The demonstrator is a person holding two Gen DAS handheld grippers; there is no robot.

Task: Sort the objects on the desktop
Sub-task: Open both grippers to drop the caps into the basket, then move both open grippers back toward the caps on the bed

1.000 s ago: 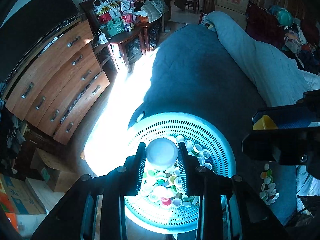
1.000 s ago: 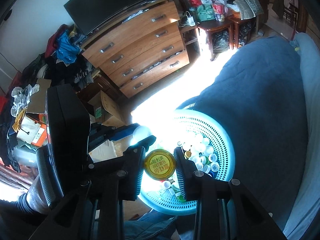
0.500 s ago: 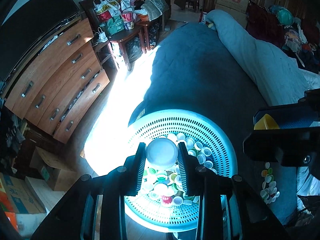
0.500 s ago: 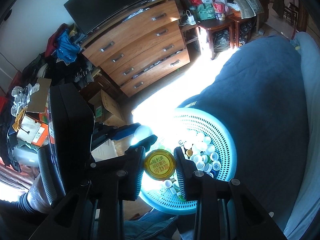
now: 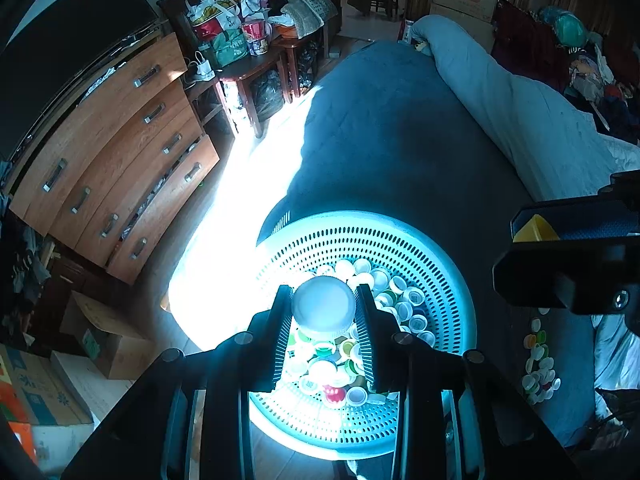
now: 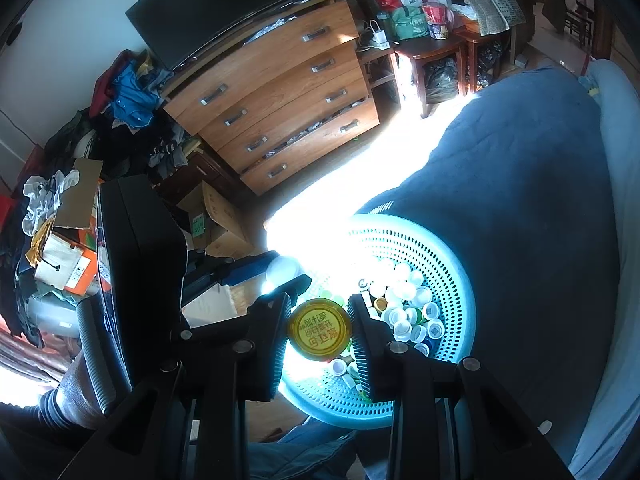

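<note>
Left gripper (image 5: pixel 323 312) clamps a wide white plastic lid (image 5: pixel 323 306); right gripper (image 6: pixel 319 330) pinches a yellow printed lid (image 6: pixel 319 330). Both hover over the perforated blue basket (image 5: pixel 448 264) of small caps, likely big lids pulled for separate sorting; loose caps (image 5: pixel 538 364) at three o'clock.

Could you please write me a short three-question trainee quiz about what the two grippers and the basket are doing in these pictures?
1. True or false: the left gripper is shut on a white lid.
2. What colour is the lid in the right gripper? A red, B yellow, C black.
3. Fill in: both grippers hang over a round blue ___ full of bottle caps.

Key
1. True; its fingers press the lid's sides.
2. B; it carries printed writing.
3. Basket; more caps lie loose on the blue blanket beside it.
</note>
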